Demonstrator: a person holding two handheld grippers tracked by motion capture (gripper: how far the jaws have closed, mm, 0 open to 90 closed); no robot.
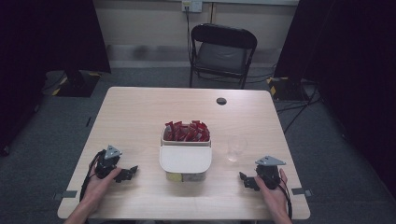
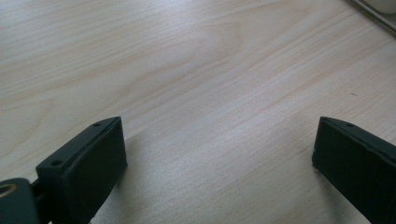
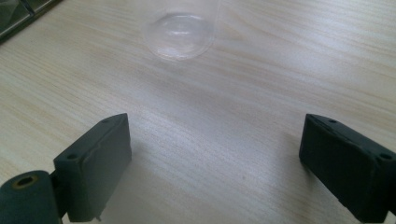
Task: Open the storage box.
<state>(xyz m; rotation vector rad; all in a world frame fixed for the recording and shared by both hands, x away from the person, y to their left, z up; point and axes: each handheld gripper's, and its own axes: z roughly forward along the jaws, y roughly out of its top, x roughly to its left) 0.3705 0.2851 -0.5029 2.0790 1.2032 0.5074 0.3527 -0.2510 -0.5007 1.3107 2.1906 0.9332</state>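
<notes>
A white box [image 1: 185, 158] sits mid-table; its far half holds several red packets [image 1: 187, 132] and a white lid covers its near half. A clear plastic cup [image 1: 236, 148] stands to the right of the box, and its base [image 3: 180, 33] appears ahead of the right jaws. My left gripper [image 1: 133, 171] rests on the table left of the box, open, with only bare wood between its jaws [image 2: 219, 154]. My right gripper [image 1: 243, 177] rests near the front right, also open and empty [image 3: 215, 158], just short of the cup.
The wooden table [image 1: 140, 112] has a dark cable hole [image 1: 221, 101] at its far side. A black folding chair [image 1: 222, 53] stands behind the table. Cables run across the floor at the right. A corner of the box [image 2: 380, 4] peeks in at the left gripper view's top right.
</notes>
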